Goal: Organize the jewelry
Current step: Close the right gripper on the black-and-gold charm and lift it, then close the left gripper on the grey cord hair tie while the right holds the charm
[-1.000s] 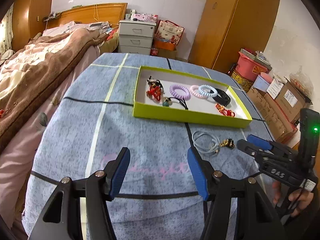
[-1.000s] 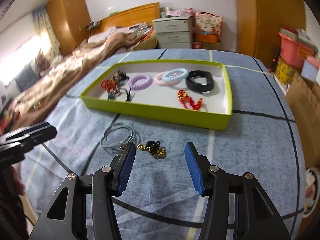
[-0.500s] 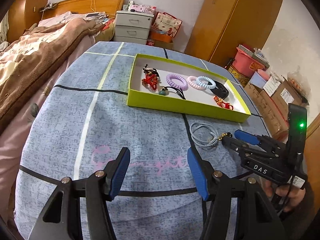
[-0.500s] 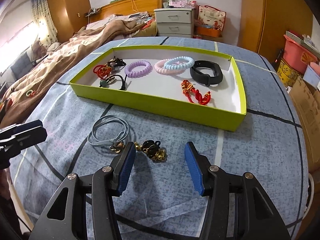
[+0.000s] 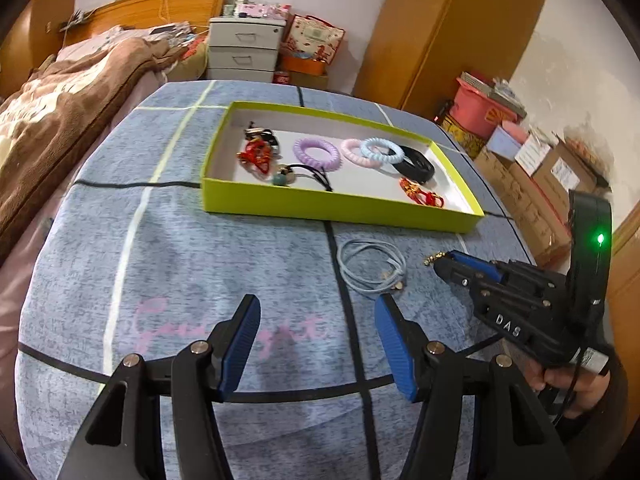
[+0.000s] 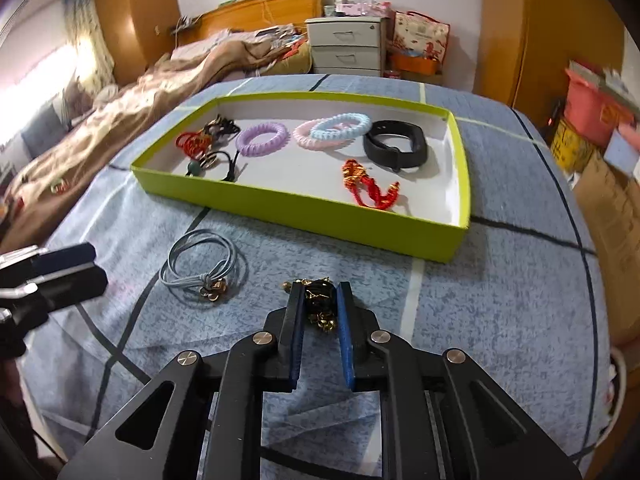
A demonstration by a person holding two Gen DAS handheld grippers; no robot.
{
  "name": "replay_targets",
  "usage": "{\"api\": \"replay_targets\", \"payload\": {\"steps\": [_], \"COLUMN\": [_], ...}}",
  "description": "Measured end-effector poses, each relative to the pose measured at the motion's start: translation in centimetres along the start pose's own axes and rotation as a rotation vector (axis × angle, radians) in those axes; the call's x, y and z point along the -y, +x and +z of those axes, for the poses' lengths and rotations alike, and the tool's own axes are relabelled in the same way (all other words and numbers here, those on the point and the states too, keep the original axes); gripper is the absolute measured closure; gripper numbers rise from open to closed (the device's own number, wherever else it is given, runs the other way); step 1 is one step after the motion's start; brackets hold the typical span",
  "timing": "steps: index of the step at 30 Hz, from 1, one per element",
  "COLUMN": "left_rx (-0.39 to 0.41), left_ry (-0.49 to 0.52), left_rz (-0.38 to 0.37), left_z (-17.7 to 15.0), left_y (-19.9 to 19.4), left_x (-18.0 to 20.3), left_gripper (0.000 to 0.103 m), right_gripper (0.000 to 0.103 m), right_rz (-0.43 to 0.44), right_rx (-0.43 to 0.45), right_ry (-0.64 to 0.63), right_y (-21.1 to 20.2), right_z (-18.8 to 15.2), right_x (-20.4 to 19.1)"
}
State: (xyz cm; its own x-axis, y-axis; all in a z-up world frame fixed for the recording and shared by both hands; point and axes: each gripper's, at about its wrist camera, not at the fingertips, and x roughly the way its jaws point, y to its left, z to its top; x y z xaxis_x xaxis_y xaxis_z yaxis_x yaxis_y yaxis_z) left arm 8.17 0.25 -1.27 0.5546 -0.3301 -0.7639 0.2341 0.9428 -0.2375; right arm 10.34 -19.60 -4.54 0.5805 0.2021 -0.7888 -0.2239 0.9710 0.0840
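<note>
A lime-green tray [image 6: 304, 210] [image 5: 340, 210] sits on the blue bedspread and holds several hair ties, coil bands, a black band and red bracelets. My right gripper [image 6: 319, 294] is shut on a black-and-gold bracelet [image 6: 318, 304] lying on the bedspread just in front of the tray; it also shows at the right in the left wrist view [image 5: 448, 262]. A grey-blue cord hair tie [image 6: 202, 268] [image 5: 370, 268] lies to its left. My left gripper [image 5: 318, 316] is open and empty, hovering over the bedspread short of the cord tie.
A bed with a brown blanket [image 5: 60, 112] lies to the left. A white drawer unit [image 5: 244, 50] and a wooden wardrobe [image 5: 440, 28] stand behind. Cardboard boxes [image 5: 552, 184] and a pink bin [image 5: 476, 110] are on the right.
My right gripper moved forward over the black-and-gold bracelet and closed on it. My left gripper stayed open and shifted slightly.
</note>
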Motion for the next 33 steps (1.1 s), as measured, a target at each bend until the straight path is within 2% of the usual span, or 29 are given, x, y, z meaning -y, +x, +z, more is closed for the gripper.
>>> {"api": "replay_targets", "payload": {"steps": [7,10,14,16,18,23,29,33], "left_rx": [-0.012,-0.022,-0.027,-0.049,-0.063,-0.075,-0.068,-0.064], "left_ry": [0.102,0.150,0.221,0.234,0.242,0.256,0.279,0.275], "left_rz": [0.011,-0.019,-0.010,-0.037,-0.017,0.011,0.041,0.056], "left_z": [0.6,0.9,1.3,1.5,1.5,1.6,1.3,1.5], "left_y": [1.2,2.0,3.2,4.0,4.7,5.7,5.6,5.5], "left_x": [2.5,3.7,5.6,6.2,6.6,6.8,7.0,6.6], "left_gripper": [0.042,0.042,0.042,0.042,0.042,0.052,0.058,0.070], "right_gripper": [0.087,0.087,0.087,0.087,0.087,0.087,0.087,0.087], "right_rz": [0.007,0.000,0.003,0.009,0.012,0.022,0.033,0.032], "right_rx": [0.041,0.057,0.066,0.070,0.074,0.075,0.070,0.067], "right_ry": [0.069,0.078,0.091,0.097,0.096,0.091,0.090,0.091], "right_y": [-1.5,-2.4,-3.0,-3.2,-3.3,-3.4,-3.1,-2.9], "right_z": [-0.2,-0.4,-0.6,-0.6,-0.6,-0.6,-0.6,-0.6], "right_x": [1.5,2.0,2.5,2.8,2.7,2.8,2.7,2.7]}}
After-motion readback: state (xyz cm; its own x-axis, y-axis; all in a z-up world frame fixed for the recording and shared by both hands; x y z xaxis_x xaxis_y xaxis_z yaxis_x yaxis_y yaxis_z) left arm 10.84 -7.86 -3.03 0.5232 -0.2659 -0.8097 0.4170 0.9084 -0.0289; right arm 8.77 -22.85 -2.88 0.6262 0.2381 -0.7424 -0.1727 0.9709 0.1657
